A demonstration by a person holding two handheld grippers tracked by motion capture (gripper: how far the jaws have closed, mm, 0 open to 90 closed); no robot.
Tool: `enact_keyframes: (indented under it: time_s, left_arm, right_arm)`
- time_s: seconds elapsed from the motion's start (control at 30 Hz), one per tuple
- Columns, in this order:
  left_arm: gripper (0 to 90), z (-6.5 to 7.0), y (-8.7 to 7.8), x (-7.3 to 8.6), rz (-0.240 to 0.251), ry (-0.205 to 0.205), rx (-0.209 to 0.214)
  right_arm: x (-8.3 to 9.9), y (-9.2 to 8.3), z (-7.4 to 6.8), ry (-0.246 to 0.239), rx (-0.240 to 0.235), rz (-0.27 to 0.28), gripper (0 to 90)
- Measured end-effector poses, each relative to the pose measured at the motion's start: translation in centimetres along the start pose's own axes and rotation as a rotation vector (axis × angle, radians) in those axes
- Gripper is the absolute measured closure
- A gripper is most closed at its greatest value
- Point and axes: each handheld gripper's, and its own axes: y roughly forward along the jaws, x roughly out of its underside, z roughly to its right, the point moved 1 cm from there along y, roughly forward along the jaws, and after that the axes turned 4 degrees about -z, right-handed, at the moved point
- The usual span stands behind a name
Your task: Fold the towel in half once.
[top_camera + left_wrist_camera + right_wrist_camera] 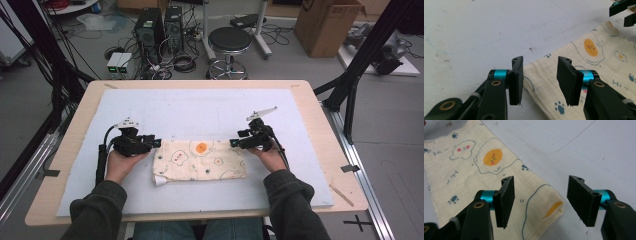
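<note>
A cream cloth [200, 159] printed with fried eggs and paw prints lies folded on the white mat [200, 115], near the front. My left gripper [156, 143] sits at the cloth's far left corner, jaws apart. In the left gripper view the cloth [599, 65] corner lies flat below the left gripper [540, 80], not pinched. My right gripper [233, 143] is at the far right corner. In the right gripper view the folded cloth [474, 170] corner rests on the mat beneath the right gripper [541, 202], whose pads stand clear of it.
The mat covers a wooden table [325, 150]. A wooden stick [341, 194] lies at the table's front right. Beyond the far edge stand a black stool [229, 41], computer towers [159, 27] and a cardboard box [327, 25].
</note>
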Motion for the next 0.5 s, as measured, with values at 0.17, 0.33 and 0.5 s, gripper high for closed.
enact_keyframes:
  time_s: [0.17, 0.33, 0.5]
  left_arm:
    - [54.6, 0.1, -1.0, -1.1, 0.011, 0.008, 0.003]
    - [51.5, 0.4, -1.8, -1.9, 0.016, 0.021, -0.004]
    - [50.5, 0.7, -2.2, -2.4, 0.025, 0.033, -0.002]
  right_arm:
    - [-1.1, -1.0, -0.5, -0.011, 0.006, 0.021, 33.4]
    - [-2.1, -1.6, -0.8, -0.023, 0.004, 0.034, 32.3]
    - [-2.3, -1.6, -1.2, -0.043, 0.0, 0.021, 32.4]
